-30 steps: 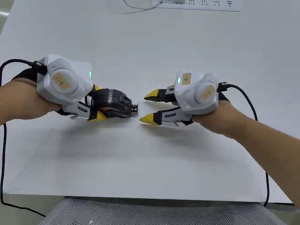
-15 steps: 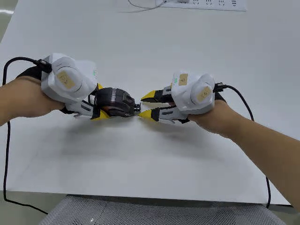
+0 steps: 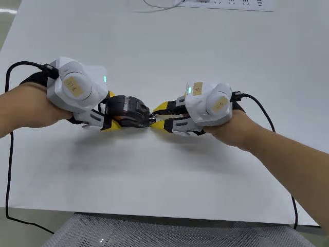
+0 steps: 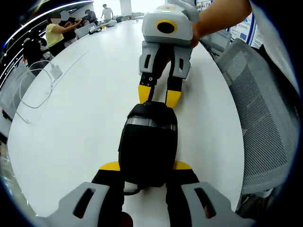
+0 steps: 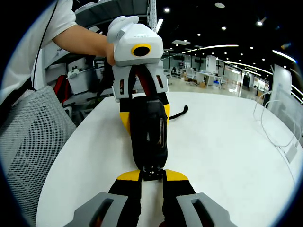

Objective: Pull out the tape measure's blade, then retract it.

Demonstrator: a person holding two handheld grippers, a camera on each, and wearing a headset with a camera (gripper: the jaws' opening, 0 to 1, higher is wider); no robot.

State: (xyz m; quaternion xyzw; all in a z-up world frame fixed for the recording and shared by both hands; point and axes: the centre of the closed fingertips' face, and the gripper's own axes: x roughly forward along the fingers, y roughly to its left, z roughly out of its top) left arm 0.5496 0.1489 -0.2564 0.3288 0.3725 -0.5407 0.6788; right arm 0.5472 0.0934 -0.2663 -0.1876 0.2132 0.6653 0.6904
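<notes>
A black tape measure [image 3: 128, 110] is held just above the white table [image 3: 154, 175], with my left gripper [image 3: 109, 112] shut on its body. From the left gripper view the case [image 4: 147, 142] sits between my yellow-tipped jaws [image 4: 147, 166], its mouth pointing away. My right gripper [image 3: 160, 116] meets it head-on from the right. In the right gripper view the small metal hook of the blade [image 5: 152, 173] sits pinched between my narrow jaws [image 5: 152, 176]. No blade length shows outside the case. The right gripper [image 4: 159, 94] appears beyond the case, and the left gripper [image 5: 144, 116] appears behind the tape measure [image 5: 147, 127].
A white power strip [image 3: 226, 4] with a thin cable lies at the table's far edge. A grey mesh chair [image 3: 169, 234] stands below the near edge. Black cables [image 3: 7, 154] trail from both grippers. People sit at the far end of the long table [image 4: 61, 28].
My right gripper has moved left to the tape measure's mouth and its jaws have narrowed onto the blade hook. The left gripper still holds the case, shifted slightly.
</notes>
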